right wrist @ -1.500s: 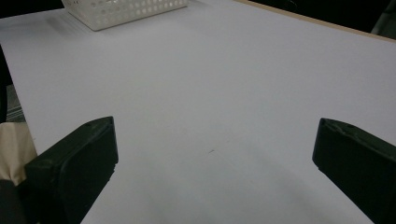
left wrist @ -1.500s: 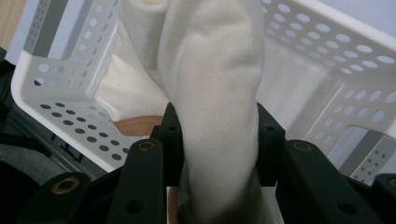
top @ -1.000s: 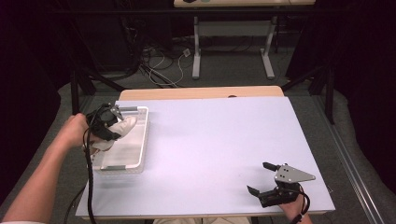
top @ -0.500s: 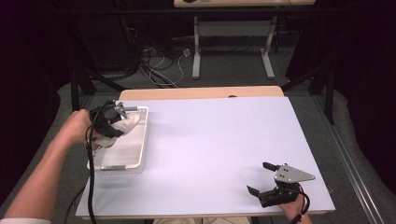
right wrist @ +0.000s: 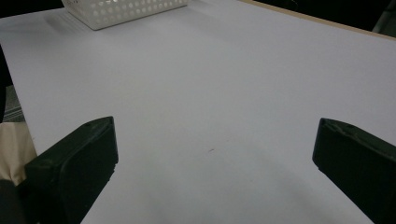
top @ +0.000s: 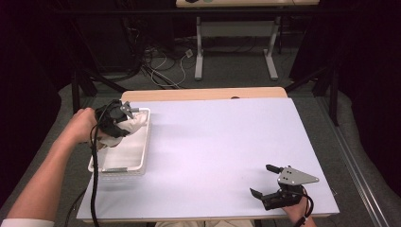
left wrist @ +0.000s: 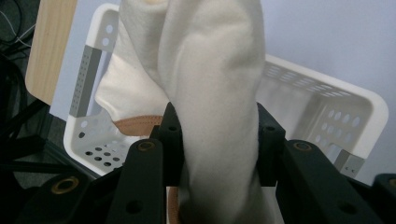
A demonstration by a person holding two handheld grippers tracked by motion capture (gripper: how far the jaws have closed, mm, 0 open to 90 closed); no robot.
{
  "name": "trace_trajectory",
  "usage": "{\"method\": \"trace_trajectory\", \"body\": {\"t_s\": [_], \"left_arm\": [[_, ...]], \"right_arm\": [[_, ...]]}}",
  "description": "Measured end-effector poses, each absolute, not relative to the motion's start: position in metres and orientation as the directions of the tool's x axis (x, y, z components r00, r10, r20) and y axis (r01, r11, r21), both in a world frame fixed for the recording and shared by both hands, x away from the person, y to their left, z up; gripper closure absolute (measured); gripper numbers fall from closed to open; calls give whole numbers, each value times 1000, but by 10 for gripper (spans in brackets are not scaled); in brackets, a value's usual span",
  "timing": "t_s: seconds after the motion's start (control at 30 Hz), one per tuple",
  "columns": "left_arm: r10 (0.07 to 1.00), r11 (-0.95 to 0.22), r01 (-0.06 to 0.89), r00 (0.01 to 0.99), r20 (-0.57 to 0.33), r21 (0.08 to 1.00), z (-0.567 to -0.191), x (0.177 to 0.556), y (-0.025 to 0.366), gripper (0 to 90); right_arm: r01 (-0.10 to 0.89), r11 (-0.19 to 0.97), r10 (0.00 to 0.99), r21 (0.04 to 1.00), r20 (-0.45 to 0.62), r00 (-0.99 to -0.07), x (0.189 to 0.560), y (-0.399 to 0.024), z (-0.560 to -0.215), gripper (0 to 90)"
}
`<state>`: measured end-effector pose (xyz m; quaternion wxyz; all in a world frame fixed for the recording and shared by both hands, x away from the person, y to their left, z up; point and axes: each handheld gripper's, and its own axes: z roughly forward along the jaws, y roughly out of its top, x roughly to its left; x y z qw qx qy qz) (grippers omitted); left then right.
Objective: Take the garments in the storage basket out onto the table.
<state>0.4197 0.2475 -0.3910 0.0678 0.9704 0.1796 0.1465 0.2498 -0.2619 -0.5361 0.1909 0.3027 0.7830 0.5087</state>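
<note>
My left gripper (top: 126, 124) hangs over the far end of a white perforated basket (top: 143, 161) at the table's left side. It is shut on a cream cloth item with a tan leather edge (left wrist: 210, 79). In the left gripper view the cloth bulges up between the two black jaws of that gripper (left wrist: 217, 135), with the basket (left wrist: 327, 93) below it. The cloth (top: 136, 124) droops into the basket. My right gripper (top: 261, 179) rests near the table's front right corner. Seen in its own view, the right gripper (right wrist: 217, 135) stands open with bare tabletop between its jaws.
The pale tabletop (top: 217, 142) stretches wide between the two grippers. A wooden strip (top: 203, 94) runs along its far edge. The basket's corner (right wrist: 121, 9) shows far off in the right gripper view. Beyond the table are desk legs and cables on the floor.
My left gripper has risen a little and shifted slightly over the basket, still holding the cloth. The right gripper has stayed where it was.
</note>
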Motion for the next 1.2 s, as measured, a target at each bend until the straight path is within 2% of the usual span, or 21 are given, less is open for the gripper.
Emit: {"method": "trace_trajectory", "body": {"t_s": [1.2], "left_arm": [[247,-963,204,928,278,175,-377,417,195,643]], "right_arm": [[280,305,666,910,6,-746,250,-261,-537,0]]}}
